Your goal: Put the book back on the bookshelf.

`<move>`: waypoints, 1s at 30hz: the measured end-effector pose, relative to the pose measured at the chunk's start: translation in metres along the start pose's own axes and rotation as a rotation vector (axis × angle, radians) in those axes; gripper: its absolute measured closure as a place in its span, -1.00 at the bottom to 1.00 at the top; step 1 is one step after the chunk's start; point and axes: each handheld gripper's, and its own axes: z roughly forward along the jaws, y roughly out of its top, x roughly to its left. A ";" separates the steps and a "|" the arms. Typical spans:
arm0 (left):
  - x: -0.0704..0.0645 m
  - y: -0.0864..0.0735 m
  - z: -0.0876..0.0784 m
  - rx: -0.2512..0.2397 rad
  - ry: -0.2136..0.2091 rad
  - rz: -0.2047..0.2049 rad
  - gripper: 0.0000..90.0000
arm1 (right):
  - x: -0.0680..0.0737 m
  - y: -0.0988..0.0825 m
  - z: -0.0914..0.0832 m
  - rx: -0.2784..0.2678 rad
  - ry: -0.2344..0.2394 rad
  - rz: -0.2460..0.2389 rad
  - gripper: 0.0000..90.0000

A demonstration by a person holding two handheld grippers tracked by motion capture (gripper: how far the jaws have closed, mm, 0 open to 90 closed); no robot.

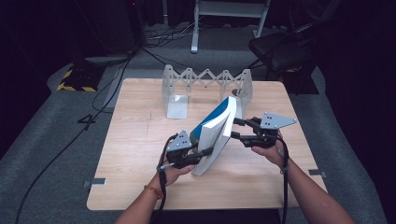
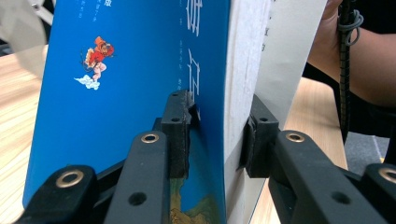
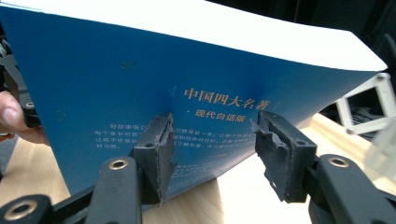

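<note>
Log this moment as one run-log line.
left gripper: shut on blue book | right gripper: jaws apart, against back cover, no grip | book: tilted on edge on table | rack: behind

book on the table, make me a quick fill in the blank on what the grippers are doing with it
1. The cover of the book is mainly ____ in colour.
2. The left gripper is shut on the book's ____, one pad on the cover, the other on the page edges.
3. The right gripper has its jaws ____, against the book's blue cover.
4. Behind the book on the wooden table stands a white folding ____.

Missing words: blue; page block; open; rack
</note>
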 end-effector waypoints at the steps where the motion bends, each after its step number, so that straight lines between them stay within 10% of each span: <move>1: 0.000 0.001 0.004 -0.004 -0.011 0.000 0.50 | -0.001 0.000 -0.002 -0.001 -0.005 -0.003 0.05; 9: 0.001 0.006 0.021 -0.014 -0.045 0.002 0.49 | -0.006 0.003 -0.020 -0.001 -0.042 -0.026 0.05; 22: -0.011 0.011 0.001 0.095 0.064 0.125 0.32 | 0.015 0.006 -0.012 0.030 -0.033 -0.086 0.05; 30: -0.017 0.009 -0.010 0.136 0.036 0.149 0.18 | 0.028 0.009 -0.005 0.035 -0.001 -0.114 0.05</move>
